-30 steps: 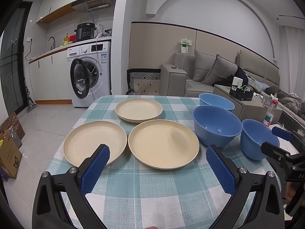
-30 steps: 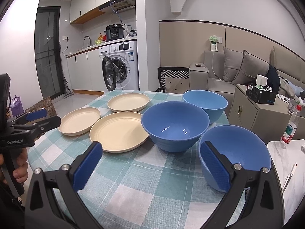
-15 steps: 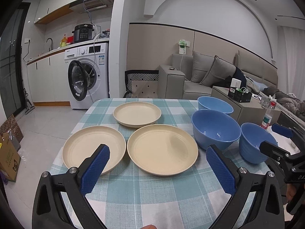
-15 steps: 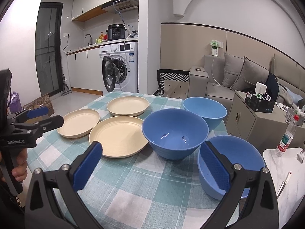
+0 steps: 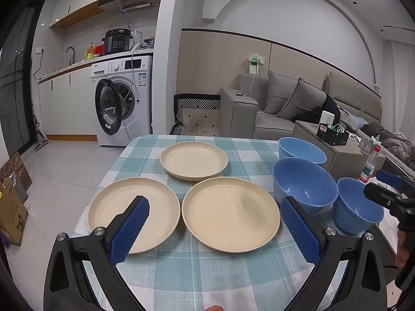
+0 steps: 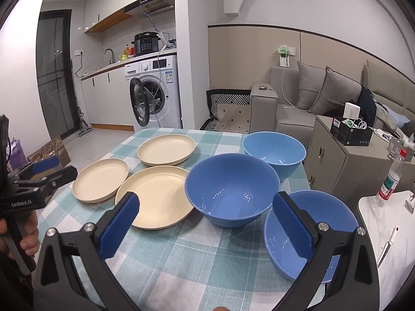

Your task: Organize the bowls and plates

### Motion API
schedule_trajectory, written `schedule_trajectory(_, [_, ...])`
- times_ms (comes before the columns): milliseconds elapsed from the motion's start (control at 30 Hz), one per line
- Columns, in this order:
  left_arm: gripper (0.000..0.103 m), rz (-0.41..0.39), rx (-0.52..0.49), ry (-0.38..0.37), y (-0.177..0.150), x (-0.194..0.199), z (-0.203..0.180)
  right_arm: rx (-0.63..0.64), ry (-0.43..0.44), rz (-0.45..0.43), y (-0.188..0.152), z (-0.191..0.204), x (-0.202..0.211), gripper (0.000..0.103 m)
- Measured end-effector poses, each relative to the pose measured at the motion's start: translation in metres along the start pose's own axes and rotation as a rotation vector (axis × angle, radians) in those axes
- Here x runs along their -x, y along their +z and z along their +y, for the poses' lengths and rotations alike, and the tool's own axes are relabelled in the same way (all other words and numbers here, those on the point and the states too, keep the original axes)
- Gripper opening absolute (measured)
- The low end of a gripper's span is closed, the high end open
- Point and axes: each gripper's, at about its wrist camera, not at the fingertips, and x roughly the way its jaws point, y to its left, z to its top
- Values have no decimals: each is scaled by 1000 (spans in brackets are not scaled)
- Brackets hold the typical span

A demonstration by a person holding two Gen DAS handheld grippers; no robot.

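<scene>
Three cream plates lie on the checked tablecloth: a left one [image 5: 133,211], a middle one [image 5: 230,213] and a far one [image 5: 194,163]. Three blue bowls stand to their right: a far one [image 5: 302,151], a middle one [image 5: 304,184] and a near one [image 5: 358,206]. My left gripper [image 5: 214,229] is open and empty above the near table edge, in front of the plates. My right gripper [image 6: 206,225] is open and empty, in front of the middle bowl [image 6: 232,190] and near bowl [image 6: 308,233]. Each gripper shows at the edge of the other's view.
The table [image 5: 197,267] has a teal checked cloth. A grey side cabinet [image 6: 345,165] and a white marble surface [image 6: 384,223] with a water bottle [image 6: 390,180] stand to the right. A washing machine [image 5: 124,101] and sofa [image 5: 285,114] are behind.
Both grippers have drawn back and risen a little, so plates and bowls sit lower and farther in view. Nothing on the table has moved.
</scene>
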Motion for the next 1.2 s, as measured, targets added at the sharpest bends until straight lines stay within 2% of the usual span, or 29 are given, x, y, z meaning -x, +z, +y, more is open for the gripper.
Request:
schedule_trajectory(400, [103,36,9,40,26,-34,25,-20,19,6,38,-2,-20,103])
schedule_trajectory(633, [103,33,7,77,47,-54,44,-56,118,47,60,2,-45,103])
schedule_trajectory(767, [103,25,6,83,57,-64,52,-10,91,17,72,10,-53,103])
schedule_trajectory(1200, [103,74,47,94,83,-108,83,18,98,55,109,36,-102,103])
